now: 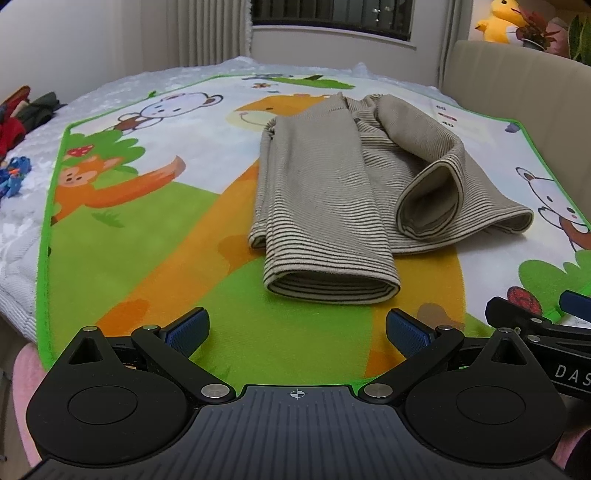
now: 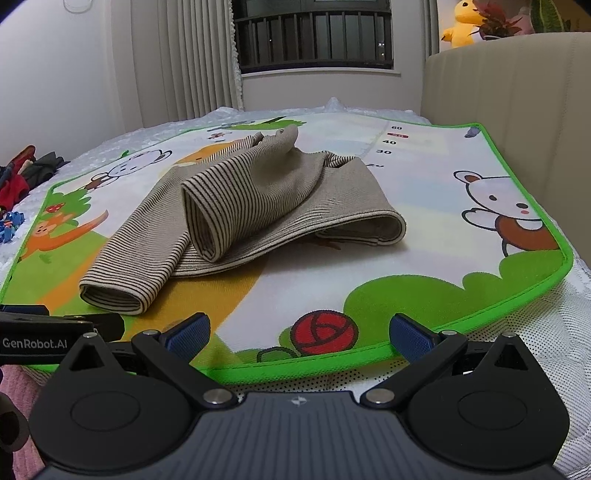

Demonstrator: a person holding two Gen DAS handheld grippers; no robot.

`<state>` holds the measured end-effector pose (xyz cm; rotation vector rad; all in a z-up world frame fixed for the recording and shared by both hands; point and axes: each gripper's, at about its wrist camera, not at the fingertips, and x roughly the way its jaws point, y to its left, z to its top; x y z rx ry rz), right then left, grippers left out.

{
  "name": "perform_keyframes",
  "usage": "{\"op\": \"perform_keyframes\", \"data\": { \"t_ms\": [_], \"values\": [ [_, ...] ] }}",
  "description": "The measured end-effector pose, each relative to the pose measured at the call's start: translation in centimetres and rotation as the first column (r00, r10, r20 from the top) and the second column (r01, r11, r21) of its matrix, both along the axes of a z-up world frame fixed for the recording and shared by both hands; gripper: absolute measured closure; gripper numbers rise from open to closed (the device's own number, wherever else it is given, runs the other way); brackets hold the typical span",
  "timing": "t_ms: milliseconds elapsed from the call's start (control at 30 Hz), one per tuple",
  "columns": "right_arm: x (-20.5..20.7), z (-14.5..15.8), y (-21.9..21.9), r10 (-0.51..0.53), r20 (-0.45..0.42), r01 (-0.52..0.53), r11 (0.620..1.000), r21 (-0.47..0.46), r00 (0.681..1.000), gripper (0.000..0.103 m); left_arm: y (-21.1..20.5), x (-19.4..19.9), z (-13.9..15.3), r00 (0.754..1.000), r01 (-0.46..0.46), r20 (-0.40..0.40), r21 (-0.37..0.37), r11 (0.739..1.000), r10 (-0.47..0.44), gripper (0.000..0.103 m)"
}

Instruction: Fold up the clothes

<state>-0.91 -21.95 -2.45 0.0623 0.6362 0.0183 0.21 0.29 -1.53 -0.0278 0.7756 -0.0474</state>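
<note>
A beige garment with thin dark stripes (image 1: pixel 332 199) lies partly folded on a cartoon play mat (image 1: pixel 155 236). One long folded part runs toward me, and a second part curls open on its right. In the right wrist view the same garment (image 2: pixel 243 210) sits left of centre on the mat (image 2: pixel 424 258). My left gripper (image 1: pixel 297 332) is open, just short of the garment's near end, holding nothing. My right gripper (image 2: pixel 299 334) is open too, over the mat's near green edge, well short of the garment. The right gripper's body (image 1: pixel 535 325) shows at the left view's right edge.
The mat lies on a white bedspread (image 1: pixel 22 229). A pile of red and dark clothes (image 1: pixel 22 118) and a blue toy (image 1: pixel 14 177) sit at the far left. A beige headboard (image 2: pixel 509 81) rises on the right. A window (image 2: pixel 314 37) and a yellow plush (image 2: pixel 461 26) are behind.
</note>
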Motion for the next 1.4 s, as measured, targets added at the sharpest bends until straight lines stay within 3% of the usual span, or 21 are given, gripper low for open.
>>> {"op": "perform_keyframes", "data": {
  "t_ms": [200, 367, 600, 733, 867, 933, 1000, 1100, 1200, 1300, 1400],
  "values": [
    [0.4, 0.0, -0.2, 0.002, 0.009, -0.002, 1.000, 0.004, 1.000, 0.000, -0.3, 0.7, -0.2, 0.998, 0.054, 0.034, 0.006, 0.999, -0.054, 0.000],
    [1.3, 1.1, -1.2, 0.000, 0.088, -0.002, 1.000, 0.030, 0.996, 0.000, -0.9, 2.9, -0.4, 0.983, 0.138, 0.112, 0.068, 0.988, -0.145, 0.000],
    [8.6, 5.3, -3.3, 0.006, 0.190, -0.006, 1.000, -0.004, 0.982, 0.000, -0.7, 8.0, 1.9, 0.947, 0.266, 0.154, 0.107, 0.958, -0.281, 0.000],
    [16.5, 4.7, -5.1, -0.029, 0.121, 0.026, 0.999, 0.028, 0.992, 0.000, 1.3, 13.1, 2.5, 0.973, 0.205, 0.112, 0.003, 0.979, -0.204, 0.000],
    [22.1, -0.1, -6.1, -0.032, -0.043, 0.035, 0.996, 0.083, 0.999, 0.000, 2.5, 18.2, -0.6, 0.978, 0.177, -0.083, -0.139, 0.974, -0.190, 0.000],
    [23.7, -2.1, -6.5, -0.027, -0.093, 0.037, 0.994, 0.106, 0.995, 0.000, 2.5, 17.9, -1.6, 0.981, 0.175, -0.054, -0.142, 0.974, -0.184, 0.000],
    [22.0, -2.3, -6.5, -0.011, -0.051, 0.017, 0.992, 0.126, 0.999, 0.000, 1.9, 16.5, -1.8, 0.976, 0.214, -0.014, -0.113, 0.970, -0.217, 0.000],
    [18.7, -2.3, -7.0, 0.045, -0.069, -0.031, 0.982, 0.187, 0.997, 0.000, 2.1, 13.9, -2.3, 0.964, 0.265, 0.010, -0.116, 0.957, -0.265, 0.000],
    [14.6, -2.0, -6.5, 0.094, -0.079, -0.079, 0.982, 0.171, 0.992, 0.000, 2.9, 10.7, -1.8, 0.935, 0.349, -0.003, -0.148, 0.925, -0.353, 0.000],
    [10.5, -1.7, -6.1, 0.136, -0.086, -0.122, 0.980, 0.159, 0.987, 0.000, 4.2, 8.1, -0.1, 0.899, 0.433, 0.013, -0.164, 0.886, -0.437, 0.000],
    [8.0, -1.6, -6.1, 0.150, -0.086, -0.133, 0.975, 0.180, 0.985, 0.000, 5.2, 8.7, 2.4, 0.901, 0.434, 0.108, -0.178, 0.883, -0.421, 0.002]
  ]
}}
